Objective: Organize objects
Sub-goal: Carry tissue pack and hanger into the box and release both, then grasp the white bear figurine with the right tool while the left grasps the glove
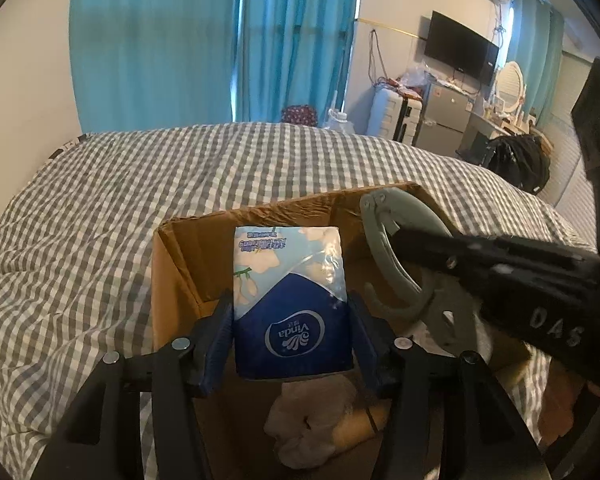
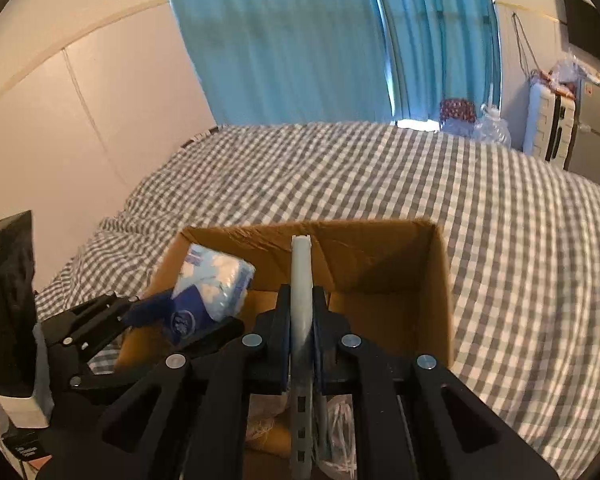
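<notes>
An open cardboard box (image 1: 180, 264) sits on the checked bed; it also shows in the right wrist view (image 2: 440, 280). My left gripper (image 1: 290, 316) is shut on a blue and white Vinda tissue pack (image 1: 290, 280) and holds it over the box's left side; the pack shows in the right wrist view (image 2: 216, 284). My right gripper (image 2: 302, 320) is shut on a grey-green plastic ring-shaped holder (image 2: 301, 280), edge-on, over the box's middle. The holder (image 1: 380, 256) and the right gripper (image 1: 480, 256) show in the left wrist view.
White crumpled plastic or cloth (image 1: 312, 420) lies in the box's bottom. The grey-white checked bedspread (image 1: 180, 168) surrounds the box. Blue curtains (image 1: 220, 40) hang behind. A TV (image 1: 460, 46), small fridge (image 1: 444, 116) and cluttered desk stand at the far right.
</notes>
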Action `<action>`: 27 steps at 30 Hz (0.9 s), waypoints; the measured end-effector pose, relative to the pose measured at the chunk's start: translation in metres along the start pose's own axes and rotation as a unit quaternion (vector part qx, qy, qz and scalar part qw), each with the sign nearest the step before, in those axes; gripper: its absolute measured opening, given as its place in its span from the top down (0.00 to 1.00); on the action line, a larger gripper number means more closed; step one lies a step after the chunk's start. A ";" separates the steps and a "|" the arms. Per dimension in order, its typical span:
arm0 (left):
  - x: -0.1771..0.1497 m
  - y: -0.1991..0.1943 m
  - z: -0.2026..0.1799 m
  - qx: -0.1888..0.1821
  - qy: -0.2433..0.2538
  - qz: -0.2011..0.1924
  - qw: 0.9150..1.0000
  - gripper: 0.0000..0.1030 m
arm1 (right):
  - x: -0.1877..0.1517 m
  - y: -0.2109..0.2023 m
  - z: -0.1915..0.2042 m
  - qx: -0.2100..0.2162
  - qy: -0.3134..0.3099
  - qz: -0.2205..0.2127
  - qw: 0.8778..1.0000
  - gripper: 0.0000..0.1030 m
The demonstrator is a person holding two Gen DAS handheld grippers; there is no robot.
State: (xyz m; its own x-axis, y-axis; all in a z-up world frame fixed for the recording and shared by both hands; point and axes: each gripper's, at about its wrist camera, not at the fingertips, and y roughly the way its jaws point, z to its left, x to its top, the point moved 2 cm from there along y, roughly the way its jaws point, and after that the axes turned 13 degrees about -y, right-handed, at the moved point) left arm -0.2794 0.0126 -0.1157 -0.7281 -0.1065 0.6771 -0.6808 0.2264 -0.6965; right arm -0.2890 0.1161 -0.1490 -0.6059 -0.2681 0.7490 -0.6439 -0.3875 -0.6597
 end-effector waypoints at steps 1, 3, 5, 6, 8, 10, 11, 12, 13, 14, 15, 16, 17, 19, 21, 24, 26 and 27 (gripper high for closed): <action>0.001 -0.004 -0.002 0.004 0.000 -0.003 1.000 0.33 | 0.001 -0.007 0.001 -0.006 -0.002 -0.004 1.000 0.90; 0.000 -0.016 -0.003 0.021 -0.007 -0.016 1.000 0.18 | 0.005 -0.027 0.000 -0.018 -0.002 -0.014 1.000 0.77; 0.000 -0.033 -0.005 0.026 -0.016 -0.025 0.999 0.17 | 0.008 -0.048 -0.001 -0.025 -0.003 -0.020 0.999 0.65; 0.001 -0.041 -0.007 0.024 -0.018 -0.026 0.999 0.16 | 0.009 -0.061 -0.001 -0.030 -0.008 -0.025 0.999 0.65; 0.002 -0.060 -0.010 0.033 -0.022 -0.033 0.999 0.11 | 0.011 -0.094 0.003 -0.048 -0.021 -0.037 0.998 0.63; 0.004 -0.085 -0.015 0.042 -0.025 -0.052 0.997 0.07 | 0.014 -0.122 0.006 -0.059 -0.027 -0.049 0.997 0.56; 0.005 -0.097 -0.019 0.043 -0.026 -0.062 0.997 0.06 | 0.014 -0.135 0.007 -0.064 -0.029 -0.057 0.996 0.49; 0.005 -0.110 -0.022 0.042 -0.027 -0.072 0.996 0.03 | 0.013 -0.155 0.010 -0.070 -0.031 -0.065 0.995 0.46; 0.005 -0.124 -0.025 0.040 -0.026 -0.082 0.996 0.01 | 0.014 -0.166 0.013 -0.073 -0.033 -0.069 0.994 0.42; 0.004 -0.136 -0.027 0.040 -0.027 -0.090 0.995 0.00 | 0.013 -0.183 0.017 -0.078 -0.038 -0.076 0.993 0.41; 0.003 -0.148 -0.029 0.039 -0.027 -0.097 0.994 0.00 | 0.012 -0.195 0.020 -0.081 -0.042 -0.079 0.993 0.41; 0.004 -0.159 -0.030 0.038 -0.027 -0.104 0.993 0.00 | 0.012 -0.206 0.025 -0.084 -0.047 -0.083 0.992 0.38; 0.004 -0.171 -0.033 0.036 -0.028 -0.111 0.993 0.00 | 0.011 -0.222 0.032 -0.088 -0.054 -0.089 0.991 0.34; 0.004 -0.186 -0.037 0.042 -0.030 -0.121 0.991 0.00 | 0.007 -0.244 0.042 -0.093 -0.065 -0.098 0.989 0.27; 0.002 -0.202 -0.041 0.051 -0.027 -0.128 0.990 0.00 | 0.003 -0.266 0.055 -0.095 -0.079 -0.107 0.987 0.21; -0.004 -0.220 -0.047 0.056 -0.020 -0.136 0.989 0.00 | -0.007 -0.290 0.068 -0.099 -0.091 -0.115 0.984 0.14; -0.013 -0.230 -0.049 0.059 -0.014 -0.141 0.988 0.00 | -0.015 -0.302 0.074 -0.103 -0.096 -0.120 0.983 0.12; -0.019 -0.234 -0.049 0.064 -0.012 -0.142 0.988 0.00 | -0.019 -0.306 0.077 -0.103 -0.098 -0.121 0.982 0.12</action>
State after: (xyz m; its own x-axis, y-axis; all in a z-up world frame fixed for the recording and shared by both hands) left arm -0.1028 0.0093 0.0458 -0.5066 -0.1719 0.8449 -0.8615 0.0604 -0.5042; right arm -0.0444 0.1718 0.0433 -0.3350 -0.3624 0.8697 -0.8511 -0.2796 -0.4443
